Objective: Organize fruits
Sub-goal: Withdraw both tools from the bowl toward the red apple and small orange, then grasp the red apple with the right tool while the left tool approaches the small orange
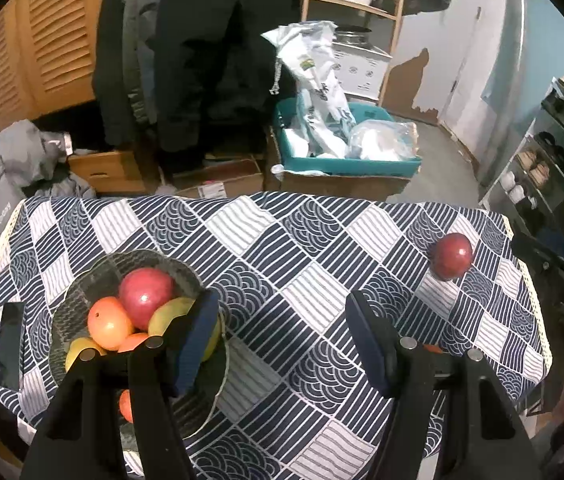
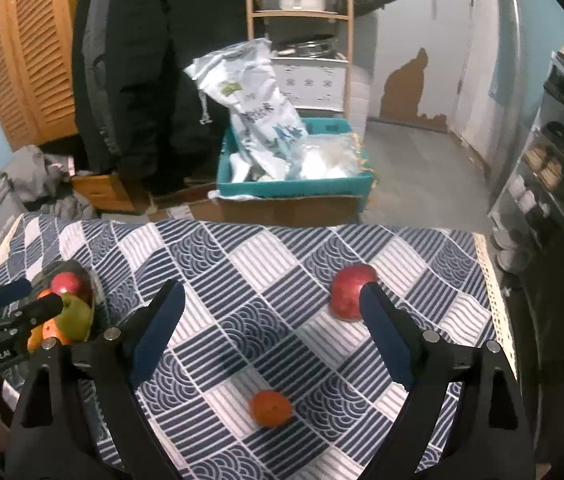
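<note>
Fruits are split between two places: most sit heaped in a glass bowl [image 1: 81, 300] under the left hand-held gripper [image 1: 282, 328], while a red apple [image 2: 352, 292] and a small orange [image 2: 271, 408] lie loose on the table [image 2: 282, 248] by the right hand-held gripper [image 2: 271, 312]. Both hand-held grippers are released, with nothing between the pads. In the right wrist view the orange lies below and between the spread fingers, close in toward the camera, and the red apple sits just behind the right fingertip [image 2: 374, 304], partly hidden by it. In the left wrist view the bowl is at the left finger [image 1: 197, 332], whose pad overlaps the near rim and a green-yellow fruit [image 1: 169, 316].

Several things could go wrong from here. Both loose fruits are round and rest on a cloth, so a pad that arrives off-centre would likely nudge one into a roll; the apple lies toward the far right edge of the table and could go over. A descent aimed at the orange may brush the apple with the right finger, since that finger already lines up with it. The bowl is piled high, with a red fruit [image 1: 145, 296] on top, so one more piece dropped rather than set down could knock something out. The left finger hangs so near the glass rim that a careless sweep might tip or shove the bowl. The two hand-held grippers also work near each other and could collide over the bowl.
</note>
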Demonstrator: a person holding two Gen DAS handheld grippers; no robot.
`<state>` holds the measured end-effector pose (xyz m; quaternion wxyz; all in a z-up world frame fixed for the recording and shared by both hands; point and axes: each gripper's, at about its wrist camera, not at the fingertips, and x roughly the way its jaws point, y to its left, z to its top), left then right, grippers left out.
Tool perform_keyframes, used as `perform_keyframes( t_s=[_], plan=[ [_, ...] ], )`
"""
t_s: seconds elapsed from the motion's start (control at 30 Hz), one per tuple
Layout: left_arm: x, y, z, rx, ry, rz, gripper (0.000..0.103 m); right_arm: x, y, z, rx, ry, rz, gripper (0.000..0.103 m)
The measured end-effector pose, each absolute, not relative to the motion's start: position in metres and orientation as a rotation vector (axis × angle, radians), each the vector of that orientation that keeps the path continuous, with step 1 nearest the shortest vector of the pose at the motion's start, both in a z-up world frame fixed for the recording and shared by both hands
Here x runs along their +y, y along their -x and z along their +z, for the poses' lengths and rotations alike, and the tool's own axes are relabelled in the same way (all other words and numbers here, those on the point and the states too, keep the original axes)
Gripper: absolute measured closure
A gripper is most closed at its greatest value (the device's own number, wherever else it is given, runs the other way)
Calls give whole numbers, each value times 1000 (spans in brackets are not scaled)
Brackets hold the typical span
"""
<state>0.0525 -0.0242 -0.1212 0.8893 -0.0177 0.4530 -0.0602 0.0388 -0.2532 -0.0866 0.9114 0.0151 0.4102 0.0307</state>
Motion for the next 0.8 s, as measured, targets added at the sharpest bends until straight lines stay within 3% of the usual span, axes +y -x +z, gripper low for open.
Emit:
perform_keyframes(
  t_s=[0.43, 0.8],
  plan=[
    [-58, -65, -121, 942, -14, -149, 32, -309, -36, -103, 887, -80, -17, 14],
    [-77, -100, -133, 973, -25, -144, 32, -328, -63, -150, 1018, -59, -22, 14]
  ],
)
